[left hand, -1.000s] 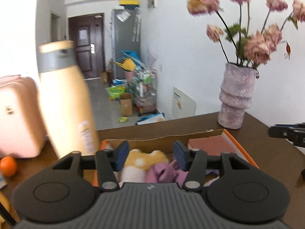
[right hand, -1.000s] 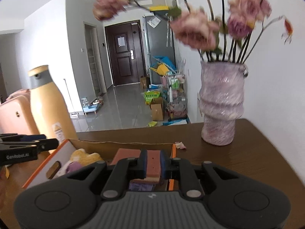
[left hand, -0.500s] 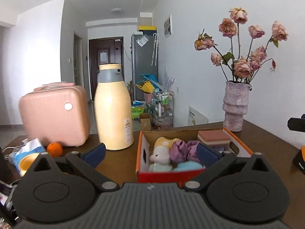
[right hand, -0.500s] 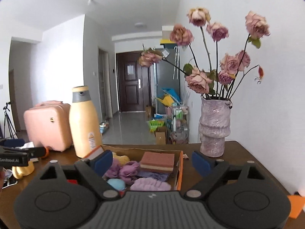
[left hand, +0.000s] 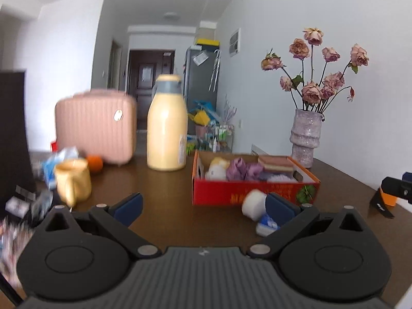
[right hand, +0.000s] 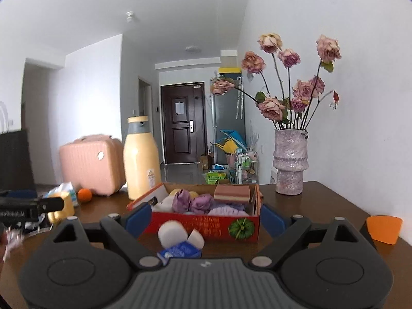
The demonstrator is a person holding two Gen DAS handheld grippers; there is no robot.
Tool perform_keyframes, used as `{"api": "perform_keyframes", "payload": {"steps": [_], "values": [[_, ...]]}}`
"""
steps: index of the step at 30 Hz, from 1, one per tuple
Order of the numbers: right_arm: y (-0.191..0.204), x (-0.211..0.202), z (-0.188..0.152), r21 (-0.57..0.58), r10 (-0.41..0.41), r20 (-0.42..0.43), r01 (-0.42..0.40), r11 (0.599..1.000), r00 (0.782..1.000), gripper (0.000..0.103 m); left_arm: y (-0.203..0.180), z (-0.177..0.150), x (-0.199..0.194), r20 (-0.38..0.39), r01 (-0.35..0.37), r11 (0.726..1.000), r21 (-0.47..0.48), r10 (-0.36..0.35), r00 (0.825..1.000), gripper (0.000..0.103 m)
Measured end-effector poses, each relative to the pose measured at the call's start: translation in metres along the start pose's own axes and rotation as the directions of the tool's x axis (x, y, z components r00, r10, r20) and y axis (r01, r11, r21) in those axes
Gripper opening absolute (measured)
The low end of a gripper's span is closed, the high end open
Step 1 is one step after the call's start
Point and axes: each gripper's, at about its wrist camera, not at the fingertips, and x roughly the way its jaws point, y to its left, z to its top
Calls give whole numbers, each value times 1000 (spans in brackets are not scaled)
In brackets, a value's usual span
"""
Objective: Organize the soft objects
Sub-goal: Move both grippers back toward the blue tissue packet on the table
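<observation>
Left gripper [left hand: 203, 206] jaws wide apart, holding nothing. Right gripper [right hand: 204, 217] also spread wide, empty. Brown table [left hand: 167, 219] below; white and blue soft item [right hand: 180, 242] lies just in front of the red box [right hand: 206, 225]. Box holds purple cloth [right hand: 190, 202], a layered sponge [right hand: 231, 193] and plush pieces. Behind: yellow bottle [left hand: 166, 123], pink case [left hand: 95, 125], vase of dried roses [right hand: 290, 161], hallway door [right hand: 184, 123].
</observation>
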Motion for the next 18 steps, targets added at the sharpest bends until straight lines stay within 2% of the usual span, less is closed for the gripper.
{"api": "perform_keyframes", "payload": {"steps": [3, 8, 11, 15, 18], "values": [[8, -23, -15, -12, -30, 13, 30, 999, 999, 97, 2, -20, -26, -6, 19, 1000, 12, -19, 1000, 103], [20, -59, -39, 14, -31, 22, 31, 999, 999, 98, -5, -41, -54, 20, -6, 997, 72, 5, 1000, 103], [26, -73, -52, 32, -26, 27, 25, 999, 999, 98, -8, -46, -61, 16, -5, 996, 84, 4, 1000, 103], [38, -81, -68, -24, -45, -2, 45, 999, 999, 99, -13, -49, -63, 7, 22, 994, 107, -23, 1000, 103], [39, -81, -73, -26, -37, -25, 36, 999, 999, 99, -15, -49, -59, -11, 38, 995, 97, -37, 999, 103]]}}
